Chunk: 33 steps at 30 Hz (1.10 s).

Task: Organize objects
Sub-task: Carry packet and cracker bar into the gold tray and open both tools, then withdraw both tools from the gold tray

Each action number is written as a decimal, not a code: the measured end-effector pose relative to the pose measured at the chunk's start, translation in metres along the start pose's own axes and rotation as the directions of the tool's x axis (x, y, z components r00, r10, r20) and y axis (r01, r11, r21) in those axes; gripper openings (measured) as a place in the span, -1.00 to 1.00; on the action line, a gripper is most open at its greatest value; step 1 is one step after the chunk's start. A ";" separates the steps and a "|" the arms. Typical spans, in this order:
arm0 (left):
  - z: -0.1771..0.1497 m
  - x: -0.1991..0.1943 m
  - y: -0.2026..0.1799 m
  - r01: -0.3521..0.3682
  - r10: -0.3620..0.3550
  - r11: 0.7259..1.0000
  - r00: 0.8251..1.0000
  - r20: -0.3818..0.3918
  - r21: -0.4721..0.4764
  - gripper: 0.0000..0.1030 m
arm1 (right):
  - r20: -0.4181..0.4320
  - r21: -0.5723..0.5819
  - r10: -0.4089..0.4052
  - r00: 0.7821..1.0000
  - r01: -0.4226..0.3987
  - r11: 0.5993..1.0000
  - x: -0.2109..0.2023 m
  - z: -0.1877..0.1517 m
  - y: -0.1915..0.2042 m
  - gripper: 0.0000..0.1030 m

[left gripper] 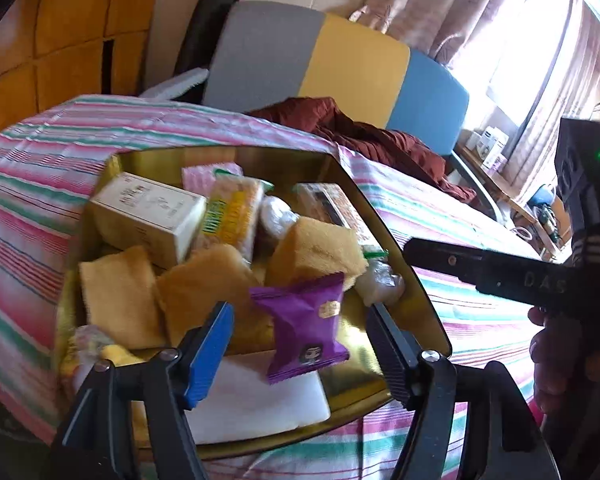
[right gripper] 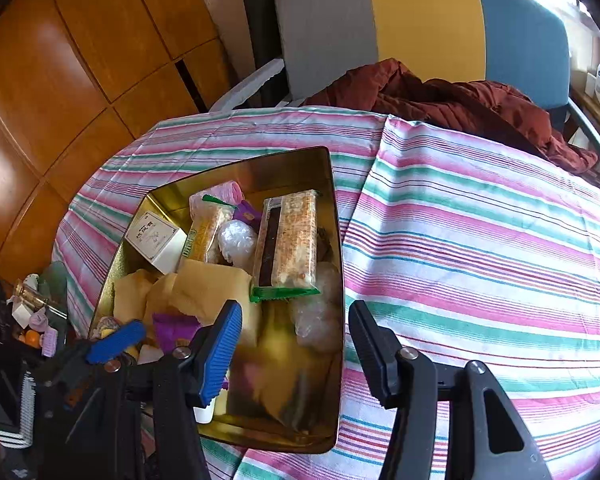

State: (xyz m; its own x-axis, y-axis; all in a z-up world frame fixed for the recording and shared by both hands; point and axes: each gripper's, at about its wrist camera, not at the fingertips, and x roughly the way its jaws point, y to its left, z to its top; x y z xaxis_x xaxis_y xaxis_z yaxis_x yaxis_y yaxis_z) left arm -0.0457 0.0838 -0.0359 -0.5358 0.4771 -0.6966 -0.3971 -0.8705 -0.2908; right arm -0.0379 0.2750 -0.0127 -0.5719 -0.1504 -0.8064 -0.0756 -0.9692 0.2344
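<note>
A gold tin box (left gripper: 396, 240) sits on the striped tablecloth, full of snacks: a purple packet (left gripper: 304, 324), yellow sponge cakes (left gripper: 320, 248), a cream carton (left gripper: 148, 216), a yellow cracker pack (left gripper: 232, 212) and a white block (left gripper: 256, 396). My left gripper (left gripper: 300, 340) is open just above the purple packet. My right gripper (right gripper: 296, 336) is open over the tin's (right gripper: 336, 208) right wall, near a long cracker pack (right gripper: 288, 240) and clear wrapped sweets (right gripper: 316, 320). The purple packet (right gripper: 172, 330) lies under the left gripper's blue fingertip (right gripper: 116, 342).
The striped cloth (right gripper: 480, 240) stretches to the right of the tin. A maroon jacket (right gripper: 440, 96) lies on a grey, yellow and blue chair (right gripper: 420, 20) behind the table. Small clutter (right gripper: 32, 320) sits at the table's left edge. The right gripper's body (left gripper: 500, 276) is at the right.
</note>
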 end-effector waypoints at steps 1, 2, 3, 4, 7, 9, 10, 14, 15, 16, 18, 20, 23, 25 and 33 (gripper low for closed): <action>0.000 -0.006 0.002 -0.016 0.016 1.000 1.000 0.012 0.000 0.36 | 0.001 -0.004 -0.003 1.000 0.003 1.000 -0.001 -0.001 0.001 0.09; 0.000 -0.012 0.003 -0.036 0.036 0.999 0.999 0.027 0.003 0.39 | 0.003 -0.010 -0.006 1.000 0.007 1.000 -0.001 -0.002 0.003 0.09; 0.000 -0.019 0.005 -0.063 0.062 0.998 0.997 0.045 0.009 0.43 | 0.004 -0.015 -0.009 1.000 0.009 1.000 -0.001 -0.004 0.005 0.09; 0.001 -0.024 0.006 -0.087 0.086 0.996 0.994 0.060 0.012 0.53 | 0.004 -0.017 -0.009 1.000 0.009 1.000 -0.001 -0.005 0.006 0.09; 0.002 -0.038 0.011 -0.142 0.140 0.990 0.985 0.097 0.007 0.72 | 0.000 -0.025 -0.010 1.000 0.010 1.000 -0.001 -0.010 0.011 0.09; 0.003 -0.047 0.013 -0.165 0.164 0.986 0.980 0.115 0.001 0.83 | 0.003 -0.045 -0.023 1.000 0.023 0.999 -0.001 -0.014 0.015 0.10; 0.003 -0.051 0.014 -0.172 0.171 0.985 0.977 0.125 -0.002 0.89 | 0.005 -0.056 -0.029 1.000 0.029 0.998 -0.002 -0.017 0.018 0.11; 0.002 -0.060 0.013 -0.216 0.214 0.976 0.966 0.144 -0.008 0.99 | 0.019 -0.093 -0.060 0.998 0.062 0.994 -0.005 -0.029 0.027 0.31; 0.001 -0.061 0.013 -0.229 0.227 0.973 0.963 0.143 -0.007 0.99 | 0.027 -0.098 -0.073 0.997 0.075 0.992 -0.006 -0.033 0.029 0.35; 0.002 -0.061 0.012 -0.236 0.234 0.972 0.962 0.142 -0.007 0.99 | 0.034 -0.101 -0.083 0.996 0.086 0.991 -0.007 -0.036 0.031 0.38; 0.000 -0.064 0.009 -0.252 0.250 0.968 0.958 0.142 -0.007 0.99 | 0.053 -0.107 -0.112 0.992 0.118 0.987 -0.009 -0.044 0.034 0.45; -0.002 -0.067 0.007 -0.258 0.257 0.966 0.956 0.143 -0.010 0.99 | 0.069 -0.110 -0.134 0.989 0.141 0.984 -0.011 -0.050 0.036 0.49; -0.003 -0.071 0.001 -0.276 0.274 0.961 0.949 0.158 -0.013 0.99 | 0.080 -0.103 -0.147 0.986 0.155 0.983 -0.015 -0.059 0.037 0.49; -0.004 -0.073 -0.002 -0.291 0.291 0.956 0.944 0.156 -0.028 0.99 | 0.084 -0.098 -0.153 0.985 0.161 0.982 -0.017 -0.063 0.037 0.49; -0.011 -0.078 -0.015 -0.356 0.353 0.934 0.922 0.158 -0.007 0.99 | 0.123 -0.081 -0.161 0.979 0.171 0.982 -0.028 -0.069 0.039 0.49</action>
State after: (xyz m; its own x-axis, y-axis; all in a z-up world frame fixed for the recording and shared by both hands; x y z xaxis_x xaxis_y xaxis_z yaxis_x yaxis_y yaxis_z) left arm 0.0104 0.0584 0.0154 -0.7519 0.1518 -0.6415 -0.1746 -0.9842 -0.0282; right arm 0.0315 0.2282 -0.0183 -0.6482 0.0324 -0.7608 -0.1057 -0.9932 0.0478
